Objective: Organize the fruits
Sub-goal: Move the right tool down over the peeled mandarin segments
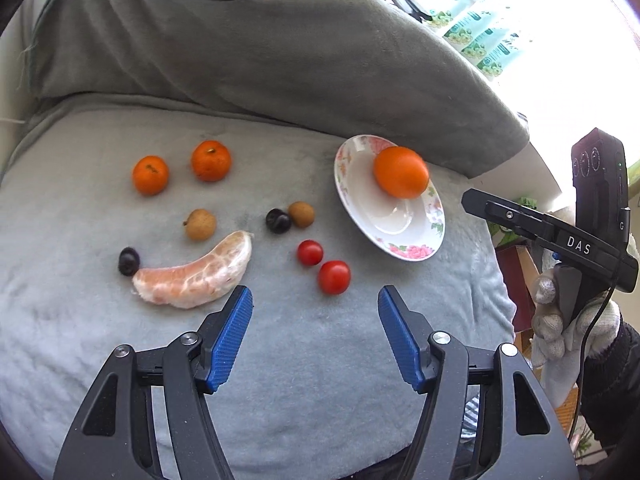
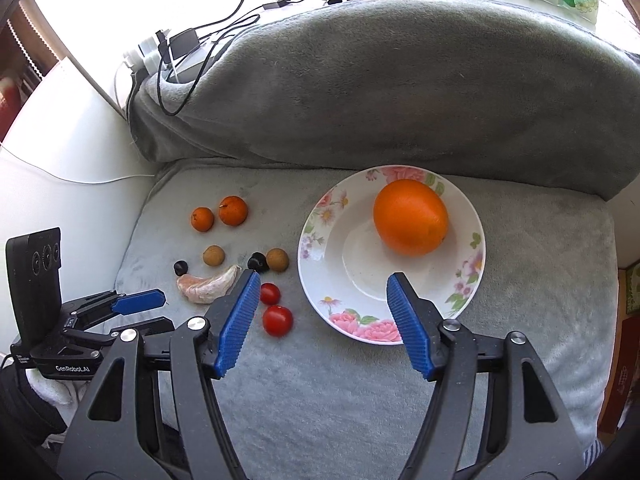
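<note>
A large orange lies in a white floral plate on a grey blanket; both also show in the left wrist view, the orange on the plate. Left of the plate lie two mandarins, two longans, two dark cherries, a peeled pomelo segment and two cherry tomatoes. My left gripper is open and empty, just before the tomatoes. My right gripper is open and empty over the plate's near left rim.
A rolled grey blanket rises behind the fruit. Cables and a power strip lie at the back left. A white surface borders the blanket on the left. The blanket's right edge drops off near boxes.
</note>
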